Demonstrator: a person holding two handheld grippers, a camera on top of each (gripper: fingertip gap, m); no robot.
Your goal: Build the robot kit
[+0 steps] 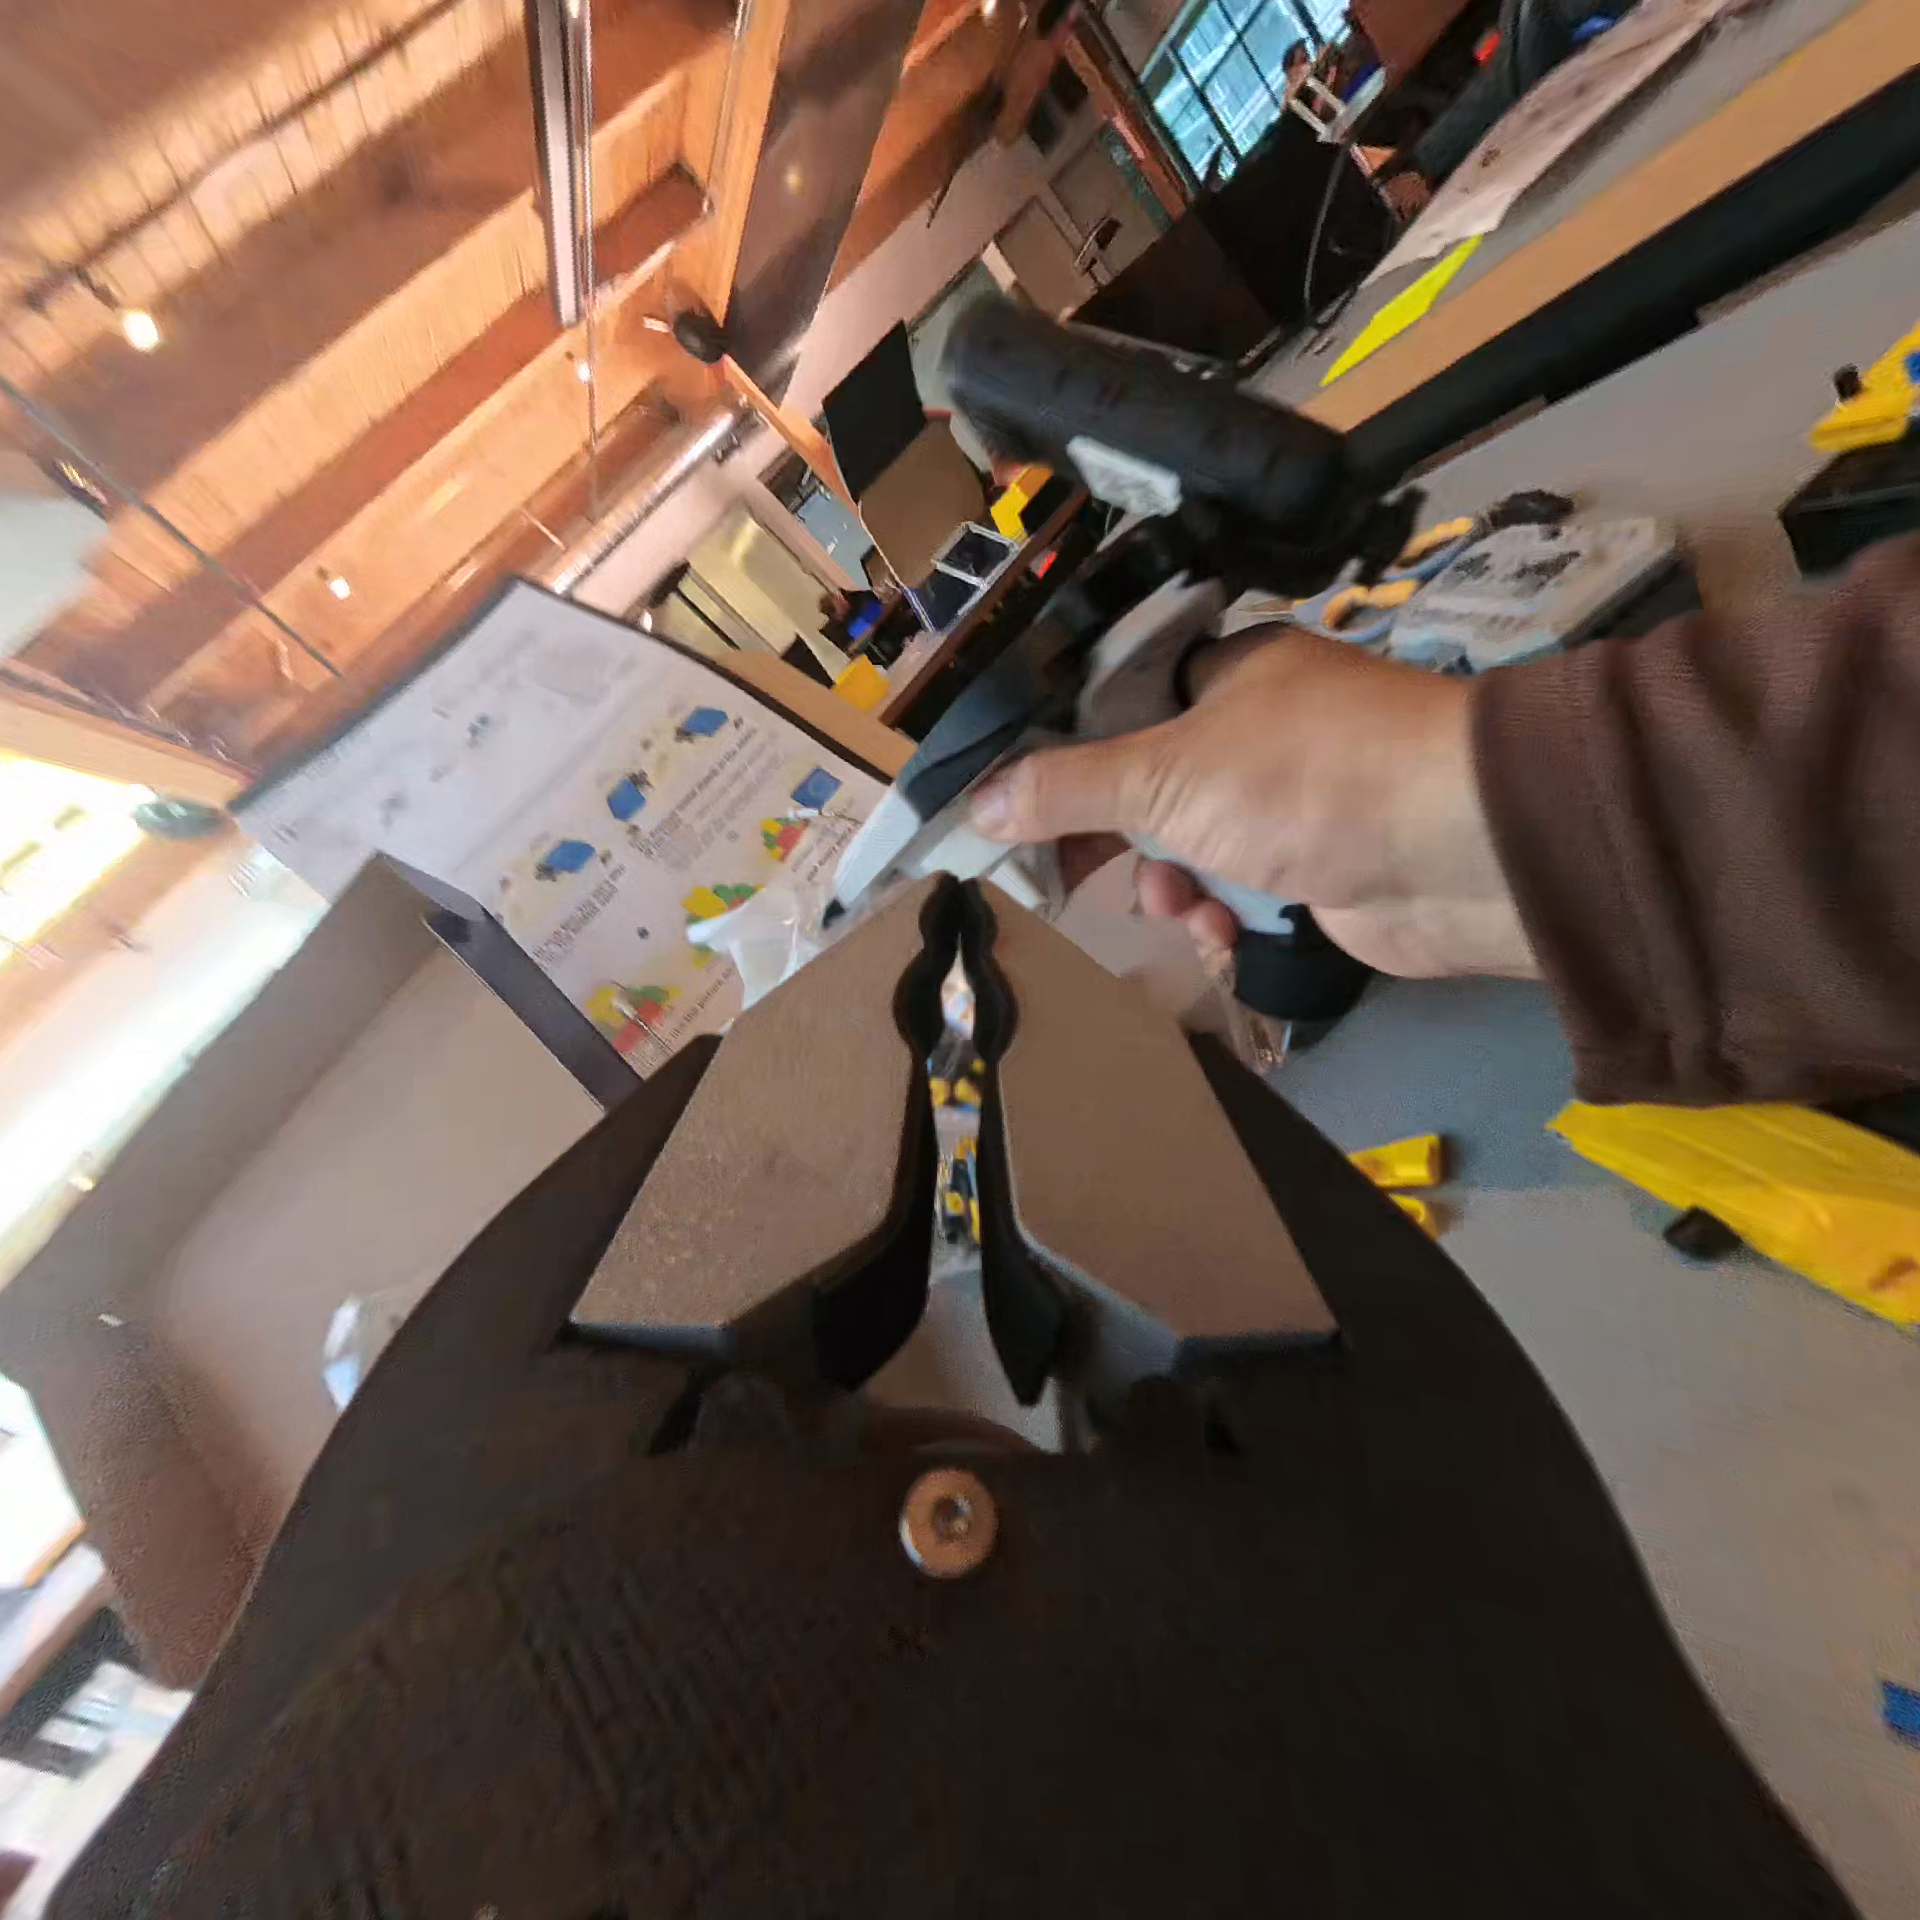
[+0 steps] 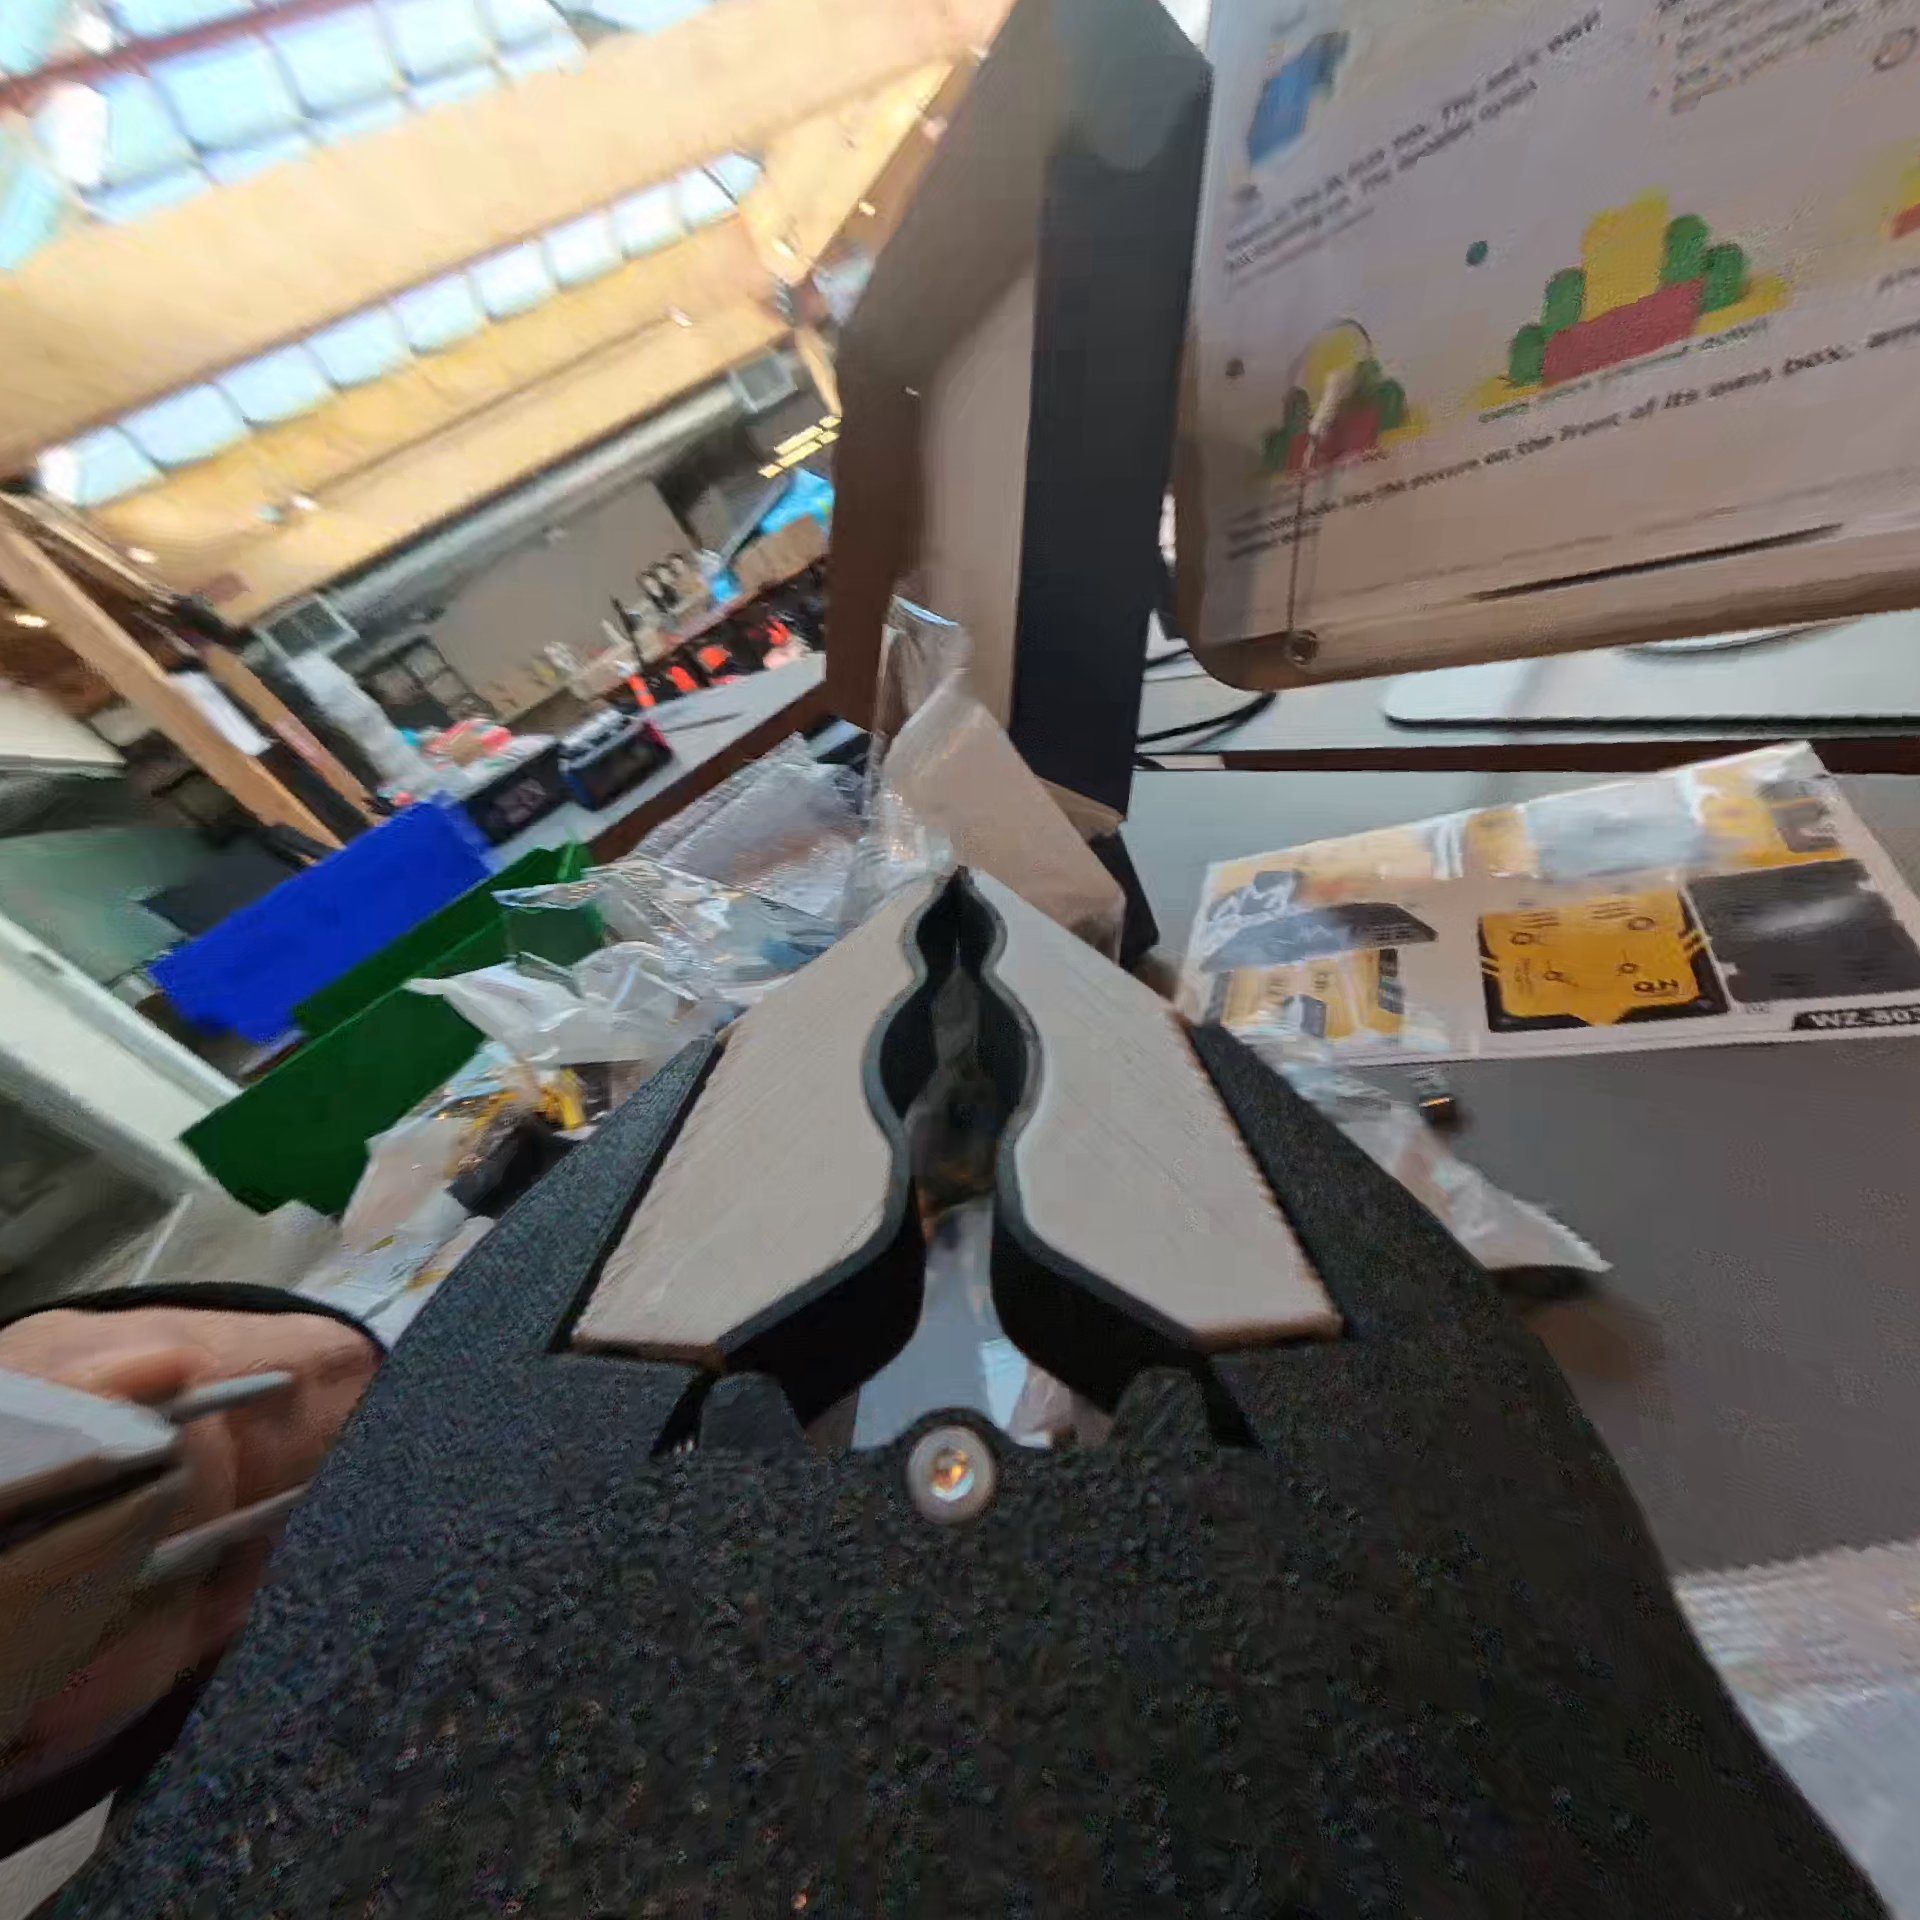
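The left gripper [image 1: 958, 891] has its tips pressed together, holding nothing; a hand [image 1: 1278, 800] with the other tool is right in front of it; yellow plastic pieces [image 1: 1756, 1184] lie on the grey table [image 1: 1507, 1403]. The right gripper [image 2: 961, 883] is closed and empty too; crinkly clear plastic bags [image 2: 727, 883], a green bin [image 2: 395, 1029], a blue bin [image 2: 312, 914] and a picture sheet [image 2: 1538, 935] lie ahead of it.

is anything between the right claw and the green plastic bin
Yes. Crumpled clear plastic bags lie heaped on the table between the right claw and the green plastic bin, reaching up against the bin's near end.
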